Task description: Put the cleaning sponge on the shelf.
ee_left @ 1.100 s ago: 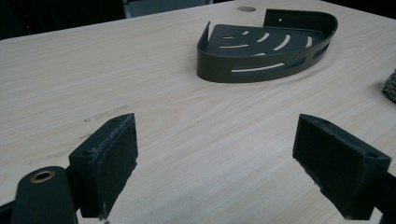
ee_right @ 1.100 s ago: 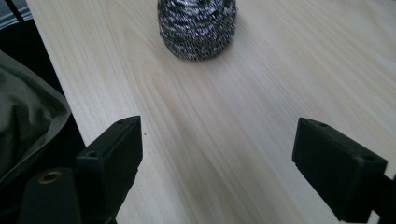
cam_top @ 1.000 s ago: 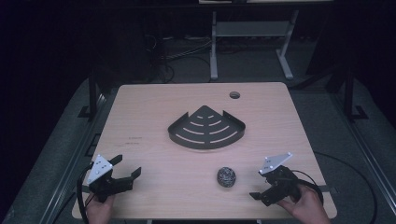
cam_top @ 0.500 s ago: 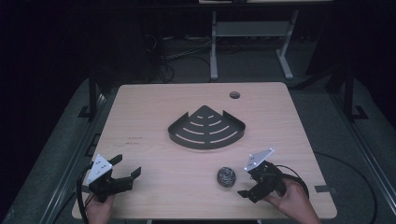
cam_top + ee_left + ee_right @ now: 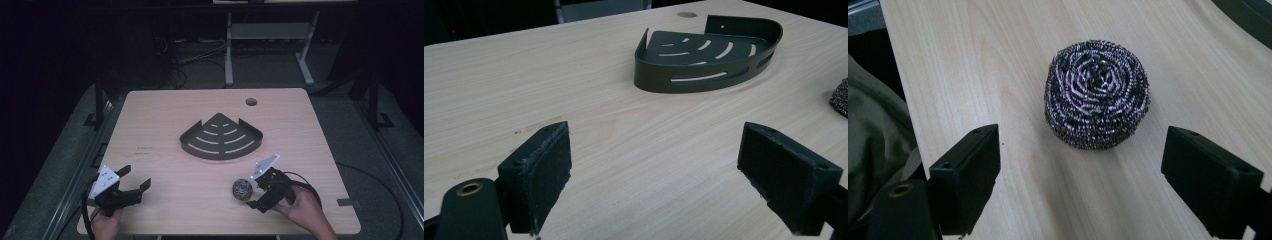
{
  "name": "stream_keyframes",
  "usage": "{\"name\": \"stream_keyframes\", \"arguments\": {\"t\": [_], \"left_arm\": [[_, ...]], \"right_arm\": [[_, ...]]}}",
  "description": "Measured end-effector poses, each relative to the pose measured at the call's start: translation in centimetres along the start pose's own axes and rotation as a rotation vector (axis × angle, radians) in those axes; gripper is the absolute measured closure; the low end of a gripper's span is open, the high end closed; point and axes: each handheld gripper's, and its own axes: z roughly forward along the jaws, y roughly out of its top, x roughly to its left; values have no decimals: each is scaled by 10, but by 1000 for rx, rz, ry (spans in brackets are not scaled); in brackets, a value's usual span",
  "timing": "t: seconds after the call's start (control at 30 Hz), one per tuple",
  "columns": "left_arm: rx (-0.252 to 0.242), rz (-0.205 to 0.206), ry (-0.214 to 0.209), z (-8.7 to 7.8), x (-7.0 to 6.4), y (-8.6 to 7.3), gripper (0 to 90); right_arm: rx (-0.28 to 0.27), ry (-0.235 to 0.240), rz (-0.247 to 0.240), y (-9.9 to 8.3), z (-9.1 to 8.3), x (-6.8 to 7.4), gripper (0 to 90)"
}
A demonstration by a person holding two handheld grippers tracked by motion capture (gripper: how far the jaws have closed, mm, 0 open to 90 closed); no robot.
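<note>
I am going for the scrub ball (image 5: 242, 189), the round wire one that sits on the counter (image 5: 165, 125) near its front edge, a bit toward the right corner. My right gripper (image 5: 257, 193) is the near one. It sits just beside the ball, on the side toward the right edge of the counter, and it points at the ball. My left gripper (image 5: 134, 183) is well apart from it, down by the front left corner.

In the right gripper view the scrub ball (image 5: 1097, 93) sits straight ahead of the fingers (image 5: 968, 175), a little past the tips and about in the middle of the gap. The fingers are wide open and hold nothing. The gap looks wider than the ball. The ball is round, so it has no long side to line up with. I think a short push forward would bring the fingers to both sides of it.

The left fingers (image 5: 540, 175) are wide open too, with nothing in them. They point at the dark corner basket (image 5: 221, 137), which sits near the middle of the counter.
</note>
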Motion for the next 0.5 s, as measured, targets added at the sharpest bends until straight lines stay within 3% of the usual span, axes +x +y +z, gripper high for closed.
{"name": "stream_keyframes", "arguments": {"t": [0.5], "left_arm": [[-3, -5, -5, 0, 1, 0, 133]], "right_arm": [[52, 12, -11, 17, 17, -6, 155]]}}
